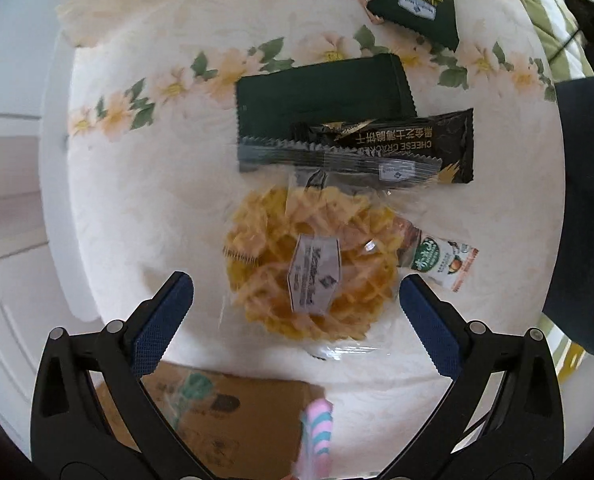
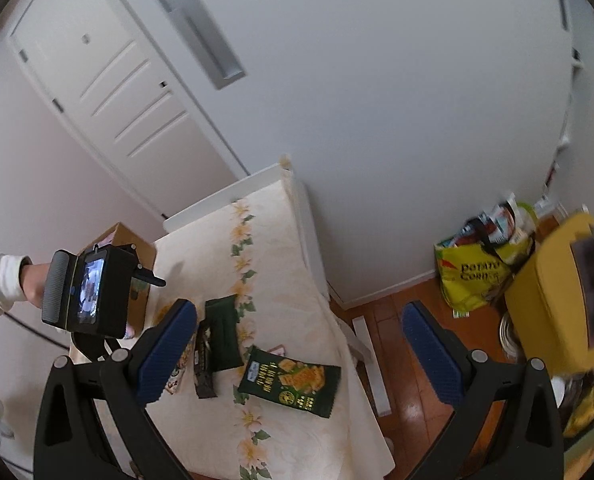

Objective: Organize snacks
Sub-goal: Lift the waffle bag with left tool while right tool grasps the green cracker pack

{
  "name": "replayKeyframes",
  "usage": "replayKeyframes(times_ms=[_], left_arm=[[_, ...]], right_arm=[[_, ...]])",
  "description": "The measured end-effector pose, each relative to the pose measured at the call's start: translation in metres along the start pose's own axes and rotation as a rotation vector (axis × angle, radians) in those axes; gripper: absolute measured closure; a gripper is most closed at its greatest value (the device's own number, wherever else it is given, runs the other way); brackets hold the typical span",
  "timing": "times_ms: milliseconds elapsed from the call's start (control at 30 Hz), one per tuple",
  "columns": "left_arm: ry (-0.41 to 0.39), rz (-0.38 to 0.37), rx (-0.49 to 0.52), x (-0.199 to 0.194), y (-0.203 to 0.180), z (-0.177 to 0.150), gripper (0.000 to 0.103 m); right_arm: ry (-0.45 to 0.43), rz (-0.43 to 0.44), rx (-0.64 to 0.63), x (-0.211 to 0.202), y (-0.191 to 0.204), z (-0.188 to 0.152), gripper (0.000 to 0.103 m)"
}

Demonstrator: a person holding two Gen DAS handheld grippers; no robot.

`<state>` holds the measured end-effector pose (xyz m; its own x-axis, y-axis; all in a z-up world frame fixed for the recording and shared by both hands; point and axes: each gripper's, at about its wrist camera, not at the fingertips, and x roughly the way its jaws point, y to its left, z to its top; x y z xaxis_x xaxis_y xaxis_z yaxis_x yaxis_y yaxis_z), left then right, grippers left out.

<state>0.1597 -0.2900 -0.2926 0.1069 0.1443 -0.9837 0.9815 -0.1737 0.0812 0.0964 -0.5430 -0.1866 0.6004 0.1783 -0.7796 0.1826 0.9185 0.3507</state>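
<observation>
Item: clear cellophane packet of golden lattice-cut crisps (image 1: 309, 268), lying flat on the cream floral-bordered tablecloth (image 1: 145, 184), directly under the left gripper (image 1: 297, 300), whose blue-padded jaws stand fully apart and hold nothing, one pad at 9 o'clock of the packet and one at 3 o'clock. Adjoining stock: black cheese-cracker sachet (image 1: 397, 148) at 12 o'clock, overlapping a plain dark green pouch (image 1: 317, 96); small white-and-orange sachet (image 1: 441, 260) at 3 o'clock, partly tucked beneath the crisps; printed green cracker bag (image 1: 417, 0) further off at 1 o'clock. Brown cardboard box (image 1: 225, 412) at 6 o'clock, the likely destination. Right gripper (image 2: 297, 344): jaws wide, empty, hovering over the table edge. Handling advice: descend squarely, close gently across the packet's middle so the brittle contents survive, and avoid snagging the neighbouring sachet. Unresolved: the box interior, a pink-and-blue striped object (image 1: 317, 432) cut off at the lower edge, and small label print.
</observation>
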Motion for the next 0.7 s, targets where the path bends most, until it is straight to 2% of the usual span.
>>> replayKeyframes(times_ms=[233, 300, 333, 400, 533, 700], left_arm=[[0.0, -0.098, 0.011, 0.021, 0.007, 0.01, 0.0], [-0.006, -0.12, -0.002, 0.021, 0.012, 0.012, 0.006], [-0.021, -0.137, -0.004, 0.022, 0.013, 0.008, 0.013], [-0.036, -0.13, -0.011, 0.019, 0.014, 0.004, 0.02], [-0.059, -0.137, -0.085, 0.01, 0.024, -0.008, 0.026], [-0.111, -0.159, -0.179, 0.0, 0.022, -0.022, 0.027]], right_arm=[[-0.021, -0.034, 0.051, -0.002, -0.006, -0.005, 0.0], [-0.022, -0.039, 0.058, -0.002, -0.006, -0.005, 0.0], [-0.021, -0.04, 0.06, -0.001, -0.006, -0.005, 0.0], [-0.018, -0.041, 0.065, 0.0, -0.006, -0.006, 0.0], [-0.008, -0.028, 0.068, 0.005, -0.004, -0.007, 0.0], [0.012, -0.014, 0.033, 0.012, 0.005, -0.007, 0.0]])
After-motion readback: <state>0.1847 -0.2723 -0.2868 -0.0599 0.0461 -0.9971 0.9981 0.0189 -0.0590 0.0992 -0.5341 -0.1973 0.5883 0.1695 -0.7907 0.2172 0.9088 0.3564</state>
